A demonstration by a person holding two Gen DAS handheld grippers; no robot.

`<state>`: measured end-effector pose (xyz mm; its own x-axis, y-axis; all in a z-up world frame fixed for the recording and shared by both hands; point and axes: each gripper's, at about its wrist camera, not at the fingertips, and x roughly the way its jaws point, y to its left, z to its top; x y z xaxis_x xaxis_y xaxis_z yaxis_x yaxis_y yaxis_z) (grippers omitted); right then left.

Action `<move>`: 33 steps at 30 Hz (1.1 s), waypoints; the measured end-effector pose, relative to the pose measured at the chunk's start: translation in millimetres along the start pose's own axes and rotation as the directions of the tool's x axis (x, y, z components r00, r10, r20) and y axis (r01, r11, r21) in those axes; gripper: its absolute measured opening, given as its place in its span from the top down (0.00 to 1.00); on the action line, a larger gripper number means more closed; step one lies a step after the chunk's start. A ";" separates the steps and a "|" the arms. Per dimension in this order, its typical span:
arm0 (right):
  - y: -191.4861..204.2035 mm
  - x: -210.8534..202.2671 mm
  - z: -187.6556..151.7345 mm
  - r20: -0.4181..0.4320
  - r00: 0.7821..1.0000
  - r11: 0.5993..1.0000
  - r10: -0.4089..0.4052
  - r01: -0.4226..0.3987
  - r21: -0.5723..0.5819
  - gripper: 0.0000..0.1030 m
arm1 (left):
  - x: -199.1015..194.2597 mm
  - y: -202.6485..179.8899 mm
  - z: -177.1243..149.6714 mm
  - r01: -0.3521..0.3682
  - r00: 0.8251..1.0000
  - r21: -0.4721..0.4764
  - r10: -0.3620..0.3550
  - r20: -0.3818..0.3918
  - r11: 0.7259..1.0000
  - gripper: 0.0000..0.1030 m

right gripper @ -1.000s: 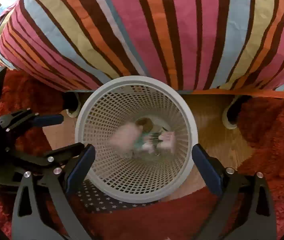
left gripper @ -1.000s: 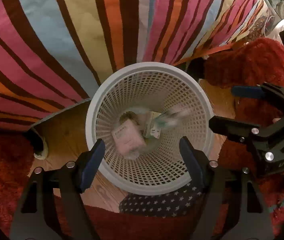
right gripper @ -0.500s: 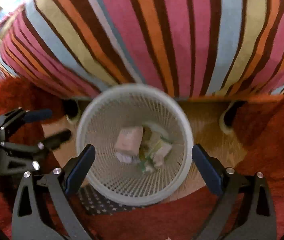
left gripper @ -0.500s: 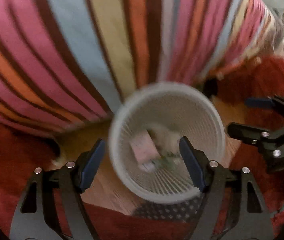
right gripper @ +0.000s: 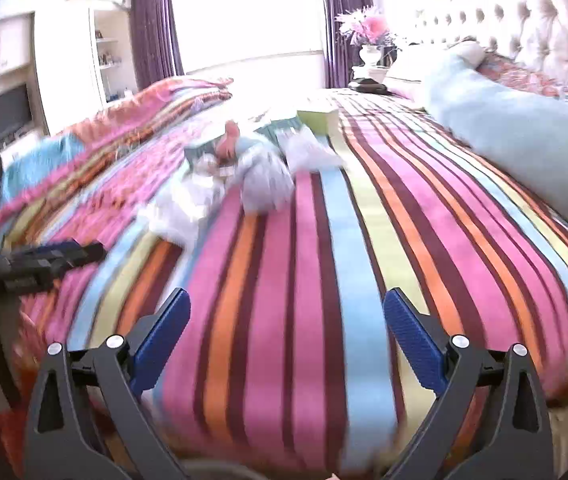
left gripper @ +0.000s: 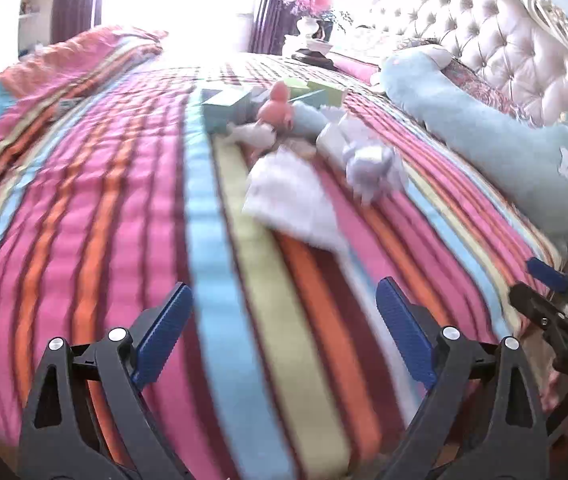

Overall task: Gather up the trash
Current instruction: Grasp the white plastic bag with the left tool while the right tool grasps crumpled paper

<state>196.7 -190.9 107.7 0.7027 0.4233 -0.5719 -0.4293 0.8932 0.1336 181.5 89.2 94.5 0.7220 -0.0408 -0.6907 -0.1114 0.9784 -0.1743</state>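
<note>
A pile of trash lies on the striped bedspread (left gripper: 124, 208): a white tissue (left gripper: 284, 196), a crumpled pale wad (left gripper: 371, 164), a pink piece (left gripper: 278, 110) and small boxes (left gripper: 226, 110). The right wrist view shows the same tissue (right gripper: 182, 208), wad (right gripper: 264, 184) and a green box (right gripper: 317, 120). My left gripper (left gripper: 284, 336) is open and empty above the near bed edge. My right gripper (right gripper: 287, 340) is open and empty, also well short of the pile. Each shows in the other's view: the right gripper (left gripper: 539, 292), the left gripper (right gripper: 56, 254). The views are blurred.
A long blue pillow (left gripper: 495, 132) lies along the tufted headboard (left gripper: 515, 48) on the right. A vase of pink flowers (left gripper: 309, 12) stands beyond the bed. A folded blanket (right gripper: 132, 120) lies at the far left. The basket is out of view.
Both grippers have swung up from over the white basket with trash in it to face across the bed. The basket has left both views. Both stayed open.
</note>
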 end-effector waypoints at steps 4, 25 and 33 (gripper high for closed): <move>3.9 50.4 48.6 -0.011 1.000 0.999 0.027 -0.027 -0.018 0.10 | 48.3 0.0 38.6 -0.015 0.999 -0.013 0.014 -0.049 1.000 0.12; 7.2 169.1 76.5 -0.227 0.968 0.993 0.109 -0.094 0.075 0.35 | 132.8 0.4 66.5 -0.053 0.992 -0.019 0.051 -0.116 0.998 0.20; 4.6 163.4 73.5 -0.236 0.962 0.987 0.135 -0.109 0.119 0.40 | 127.7 1.2 64.2 -0.024 0.993 -0.011 0.023 -0.112 1.000 0.40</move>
<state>351.3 -106.5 74.4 0.4841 0.4922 -0.7235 -0.4333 0.8532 0.2905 317.4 98.2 51.2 0.6384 -0.0409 -0.7686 -0.1366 0.9767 -0.1654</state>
